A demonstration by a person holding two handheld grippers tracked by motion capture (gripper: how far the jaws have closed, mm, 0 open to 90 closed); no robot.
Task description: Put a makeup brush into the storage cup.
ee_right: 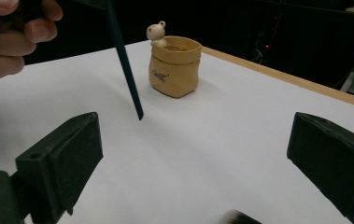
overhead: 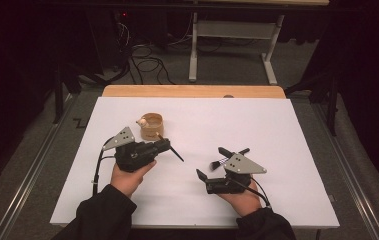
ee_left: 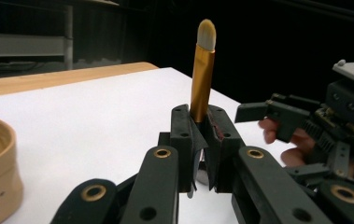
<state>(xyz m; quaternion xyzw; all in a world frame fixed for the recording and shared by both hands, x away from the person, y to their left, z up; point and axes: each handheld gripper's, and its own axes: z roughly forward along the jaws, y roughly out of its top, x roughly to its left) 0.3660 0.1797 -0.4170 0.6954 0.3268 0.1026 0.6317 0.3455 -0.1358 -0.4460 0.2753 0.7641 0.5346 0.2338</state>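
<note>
Left gripper view reveals the brush's bristles (cream-tipped) above clamped tongs.

You see dark lettering on front of tan pot, too small to read. Same print partly visible in left gripper view, also illegible.

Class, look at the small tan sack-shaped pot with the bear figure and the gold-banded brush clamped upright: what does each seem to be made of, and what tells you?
Tan sack-shaped pot with the bear figure: probably glazed ceramic or resin, since its moulded folds hold stiff with a soft sheen. Gold-banded brush: the band looks like polished metal with long reflections, the pale tip like soft bristles, and the dark slim handle looks like painted wood or plastic, which cannot be told.
</note>
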